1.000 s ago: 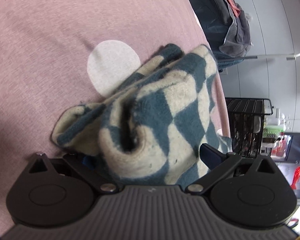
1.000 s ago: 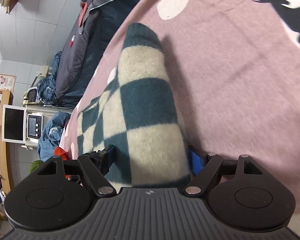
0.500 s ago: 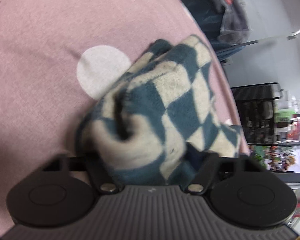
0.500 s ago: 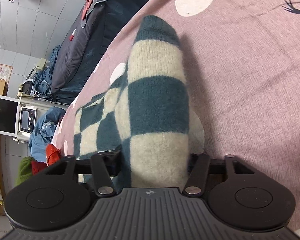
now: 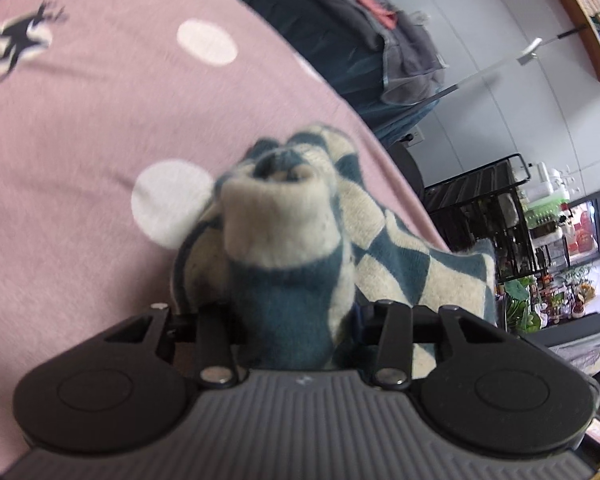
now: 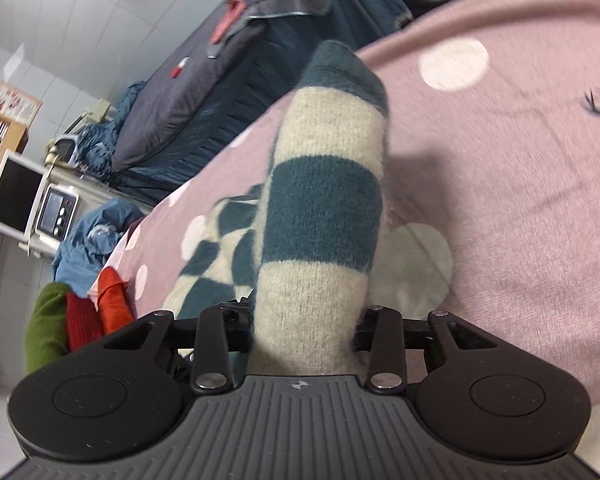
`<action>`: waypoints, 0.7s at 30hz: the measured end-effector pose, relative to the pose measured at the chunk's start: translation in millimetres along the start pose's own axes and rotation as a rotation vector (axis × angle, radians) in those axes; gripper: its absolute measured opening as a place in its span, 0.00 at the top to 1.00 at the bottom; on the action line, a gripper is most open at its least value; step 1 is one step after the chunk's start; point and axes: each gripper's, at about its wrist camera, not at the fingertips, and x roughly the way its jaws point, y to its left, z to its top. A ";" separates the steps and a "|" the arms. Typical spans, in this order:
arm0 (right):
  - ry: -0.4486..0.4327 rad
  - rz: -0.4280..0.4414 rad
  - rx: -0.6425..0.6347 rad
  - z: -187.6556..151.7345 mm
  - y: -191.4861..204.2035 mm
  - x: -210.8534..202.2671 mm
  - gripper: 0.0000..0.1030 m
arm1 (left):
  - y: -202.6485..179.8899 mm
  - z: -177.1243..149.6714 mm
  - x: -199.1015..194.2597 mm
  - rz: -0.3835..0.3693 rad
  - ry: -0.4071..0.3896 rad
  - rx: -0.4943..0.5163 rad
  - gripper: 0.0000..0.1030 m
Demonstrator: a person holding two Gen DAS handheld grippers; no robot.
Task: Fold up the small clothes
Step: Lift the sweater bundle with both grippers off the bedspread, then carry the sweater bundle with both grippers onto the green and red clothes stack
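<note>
A fuzzy sock in a teal and cream check [image 5: 300, 264] fills the jaws of my left gripper [image 5: 296, 320], which is shut on its bunched end and holds it above the pink bedspread [image 5: 84, 128]. My right gripper [image 6: 308, 328] is shut on the other end of the sock [image 6: 324, 208], which rises away from the jaws with the teal toe at the top. The fingertips of both grippers are hidden by the fabric. More of the checked fabric hangs to the left in the right wrist view.
The pink bedspread [image 6: 500, 184] has white dots and deer prints. A dark grey and blue bed [image 6: 228, 80] stands beyond its edge. Red, orange, green and blue clothes [image 6: 84, 304] lie at the left. A black wire rack [image 5: 480, 208] stands at the right.
Both grippers have closed further on the sock and lifted it off the bedspread. The views have tilted up, so more of the room shows.
</note>
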 end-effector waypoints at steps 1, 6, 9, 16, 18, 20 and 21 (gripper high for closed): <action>-0.010 -0.001 -0.017 -1.3 5.8 -4.0 0.39 | -1.6 0.8 -7.6 -0.005 -0.009 0.015 0.61; -0.064 0.009 -0.085 -5.8 32.7 -21.9 0.39 | -19.6 6.3 -43.6 -0.019 -0.049 0.098 0.61; -0.085 0.031 -0.099 -7.5 47.0 -28.9 0.39 | -22.3 13.3 -67.6 -0.031 -0.086 0.115 0.61; -0.108 0.148 -0.190 -9.4 115.2 -31.2 0.39 | -14.6 56.6 -154.0 -0.052 -0.233 0.126 0.61; -0.108 0.215 -0.224 -8.3 143.0 -25.2 0.39 | -5.8 73.9 -188.4 -0.050 -0.303 0.117 0.61; -0.093 0.292 -0.247 -6.8 173.5 -14.8 0.39 | 5.0 93.2 -226.6 -0.038 -0.381 0.108 0.60; -0.082 0.333 -0.264 -6.4 190.1 -8.9 0.39 | 11.1 102.0 -246.1 -0.030 -0.419 0.105 0.60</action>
